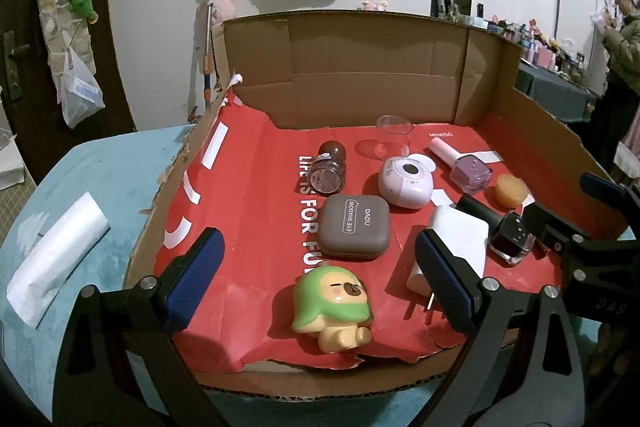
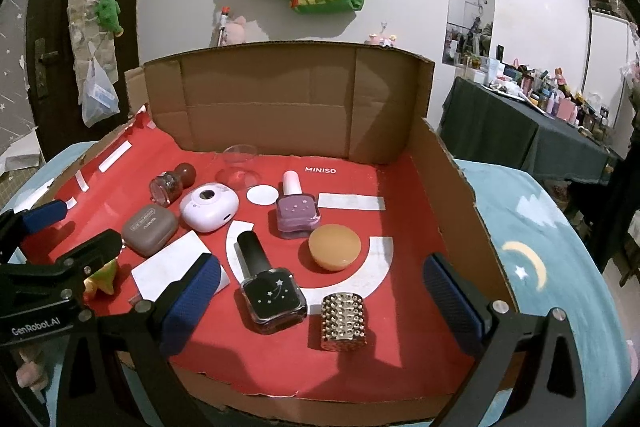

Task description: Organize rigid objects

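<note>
A shallow cardboard box (image 1: 360,67) (image 2: 280,99) with a red liner holds several small items. My left gripper (image 1: 320,283) is open at the near edge, with a green-hooded toy figure (image 1: 332,307) lying between its fingers, untouched. Past it lie a brown eye shadow case (image 1: 354,227), a white charger (image 1: 452,247) and a pale round device (image 1: 406,181). My right gripper (image 2: 322,307) is open too, straddling a black nail polish bottle (image 2: 272,291) and a studded gold cylinder (image 2: 344,321). An orange puck (image 2: 335,246) and a purple polish bottle (image 2: 298,213) lie farther back.
A brown glass bottle (image 1: 330,167) and a tipped clear cup (image 1: 394,135) lie near the box's back wall. The box rests on a teal cloth with folded white paper (image 1: 56,255) at left. A person (image 1: 624,43) stands far right by a cluttered dark table (image 2: 520,131).
</note>
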